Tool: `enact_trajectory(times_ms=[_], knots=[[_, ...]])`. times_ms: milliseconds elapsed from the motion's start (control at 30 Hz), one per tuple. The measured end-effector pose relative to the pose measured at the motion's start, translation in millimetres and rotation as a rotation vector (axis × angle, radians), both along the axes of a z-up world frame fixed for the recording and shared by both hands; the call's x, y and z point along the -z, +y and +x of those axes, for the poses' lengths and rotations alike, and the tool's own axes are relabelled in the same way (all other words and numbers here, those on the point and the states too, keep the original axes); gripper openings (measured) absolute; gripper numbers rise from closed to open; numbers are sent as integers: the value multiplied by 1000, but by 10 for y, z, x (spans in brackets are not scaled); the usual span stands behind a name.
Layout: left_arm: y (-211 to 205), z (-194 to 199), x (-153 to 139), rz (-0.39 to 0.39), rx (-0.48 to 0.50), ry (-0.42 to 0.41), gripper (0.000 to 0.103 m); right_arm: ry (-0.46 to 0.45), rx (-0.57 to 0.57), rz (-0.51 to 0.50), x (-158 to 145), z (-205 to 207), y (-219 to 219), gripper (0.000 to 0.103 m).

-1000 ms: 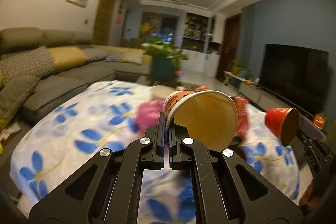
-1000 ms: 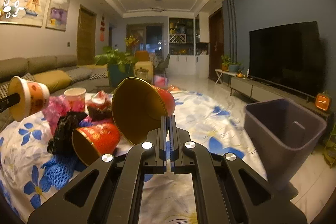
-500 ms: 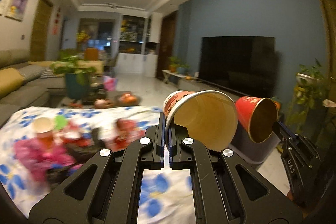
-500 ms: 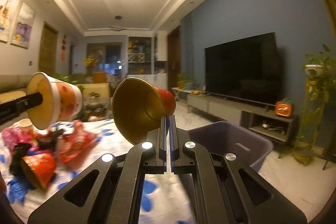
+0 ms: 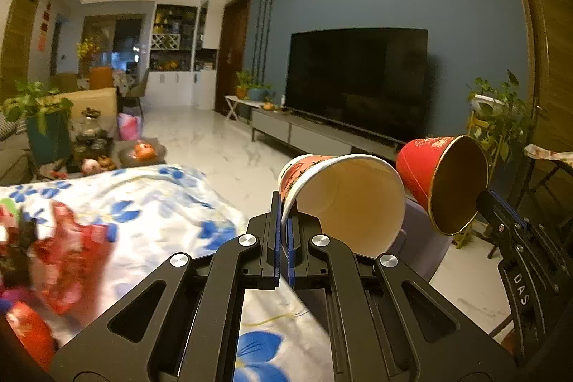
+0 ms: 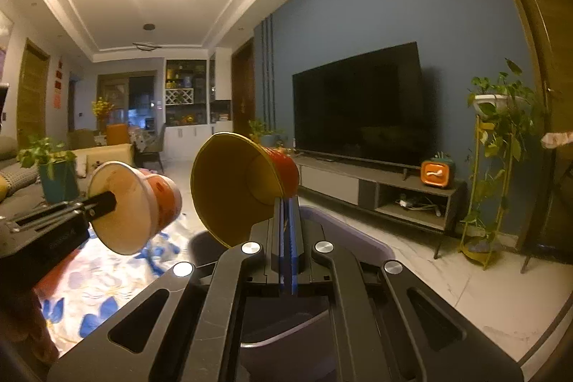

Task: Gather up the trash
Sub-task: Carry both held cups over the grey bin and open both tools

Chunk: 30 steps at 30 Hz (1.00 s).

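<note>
Jaws of the left gripper (image 5: 284, 231) are clenched on the rim of a white paper cup (image 5: 343, 199) with an orange-red print, its wall pinched between the blue pads and its open mouth facing the camera. From the right wrist view the same cup (image 6: 132, 203) hangs tilted at the left, over the flowered cloth (image 6: 104, 278) that covers the worktop. On that cloth, at the far left of the left wrist view, lies a blurred heap of red wrappers (image 5: 71, 260); the print on them cannot be read.

Jaws of the right gripper (image 6: 286, 213) are likewise clamped tight, grasping a red cup (image 6: 247, 185) with a gold lining by its rim. This cup is held above the grey bin (image 6: 354, 242), which stands on the floor just beside the worktop. In the left wrist view the red cup (image 5: 444, 181) sits close to the right of the white one, apart from it. The letters "DAS" show on the right gripper's black body there. Gold markings on the red cup are too small to read.
</note>
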State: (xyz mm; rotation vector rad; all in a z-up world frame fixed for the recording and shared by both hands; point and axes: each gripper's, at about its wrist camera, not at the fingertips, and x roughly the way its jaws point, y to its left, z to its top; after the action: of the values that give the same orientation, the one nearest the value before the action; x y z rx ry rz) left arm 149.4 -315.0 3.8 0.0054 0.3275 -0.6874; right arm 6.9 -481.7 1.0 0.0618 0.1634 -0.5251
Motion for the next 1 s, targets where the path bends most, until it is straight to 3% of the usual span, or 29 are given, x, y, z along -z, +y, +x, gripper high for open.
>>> enact_trajectory(times_ms=[433, 1000], knots=[[-562, 214, 260, 34, 65, 44, 2, 27, 39, 19, 149, 104, -297, 3], [-800, 378, 406, 50, 116, 101, 3, 67, 31, 56, 295, 300, -372, 3]])
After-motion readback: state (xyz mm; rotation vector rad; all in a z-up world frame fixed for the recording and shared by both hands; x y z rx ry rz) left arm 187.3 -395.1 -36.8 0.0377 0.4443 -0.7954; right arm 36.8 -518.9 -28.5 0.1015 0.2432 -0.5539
